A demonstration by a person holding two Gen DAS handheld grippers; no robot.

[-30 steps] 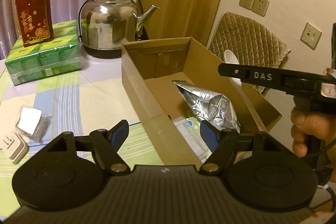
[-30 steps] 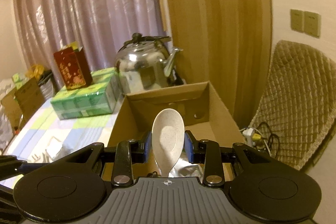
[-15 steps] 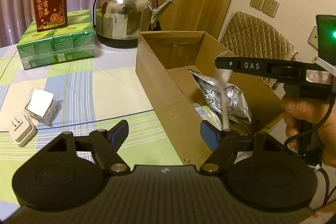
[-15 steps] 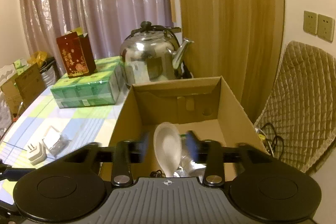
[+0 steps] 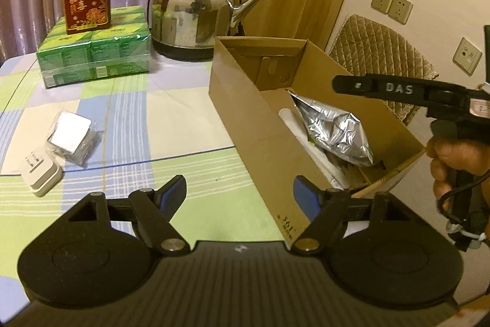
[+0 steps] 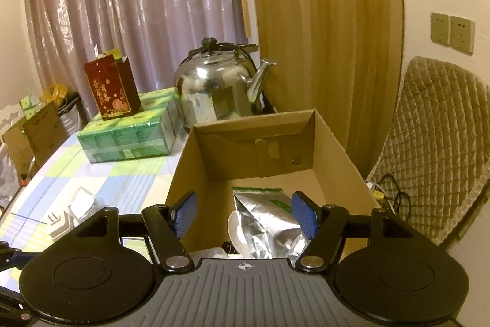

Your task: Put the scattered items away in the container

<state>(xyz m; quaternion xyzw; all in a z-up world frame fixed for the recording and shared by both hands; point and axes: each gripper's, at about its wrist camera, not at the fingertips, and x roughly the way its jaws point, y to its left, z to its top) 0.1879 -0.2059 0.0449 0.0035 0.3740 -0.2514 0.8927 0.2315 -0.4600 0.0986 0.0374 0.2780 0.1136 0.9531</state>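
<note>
An open cardboard box [image 5: 254, 124] [image 6: 333, 149] stands on the checked tablecloth. In it lie a silver foil pouch [image 5: 333, 124] [image 6: 266, 216] and a white spoon [image 5: 291, 121] [image 6: 237, 230], mostly under the pouch. My right gripper [image 6: 244, 201] hovers over the box's near end, its jaws opening, with nothing between them. One of its fingers [image 5: 367, 85] reaches over the box in the left wrist view. My left gripper [image 5: 239, 186] is open and empty above the cloth, beside the box's left wall. A white plug adapter [image 5: 39, 173] [image 6: 59, 222] and a clear-wrapped square packet [image 5: 72, 137] [image 6: 81, 201] lie to the left.
A steel kettle [image 5: 193, 17] stands behind the box. Left of it is a green tissue pack [image 5: 95, 54] with a red carton [image 5: 85, 2] on top. A quilted chair back [image 5: 376, 51] is behind the box at the right. A hand [image 5: 453, 161] holds the right gripper's handle.
My right gripper has opened and let go of the white spoon, which has dropped into the box beside the pouch. My left gripper has drifted left, away from the box.
</note>
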